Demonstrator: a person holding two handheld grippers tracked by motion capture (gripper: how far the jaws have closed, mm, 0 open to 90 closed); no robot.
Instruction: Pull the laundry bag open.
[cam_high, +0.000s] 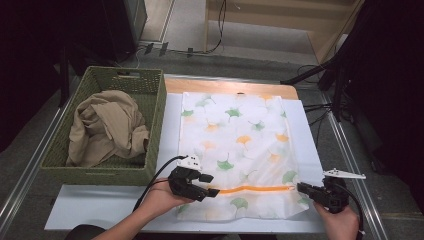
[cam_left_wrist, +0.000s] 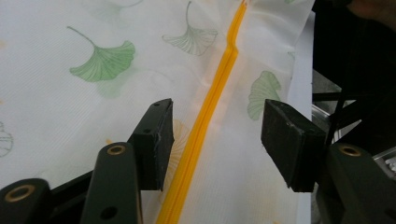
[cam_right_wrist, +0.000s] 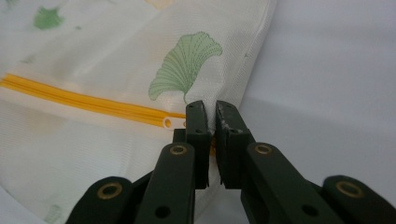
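A white mesh bag printed with green and orange ginkgo leaves lies flat on a white sheet. An orange zipper runs across its near end. My left gripper rests at the zipper's left end, and its open jaws straddle the orange zipper without pressing it. My right gripper sits at the bag's right edge. In the right gripper view its jaws are pinched together on the fabric edge just past the zipper's end.
A green woven basket holding a crumpled beige cloth stands to the left of the bag. The table's metal rails run along both sides. Cables and dark stands lie on the floor beyond the far edge.
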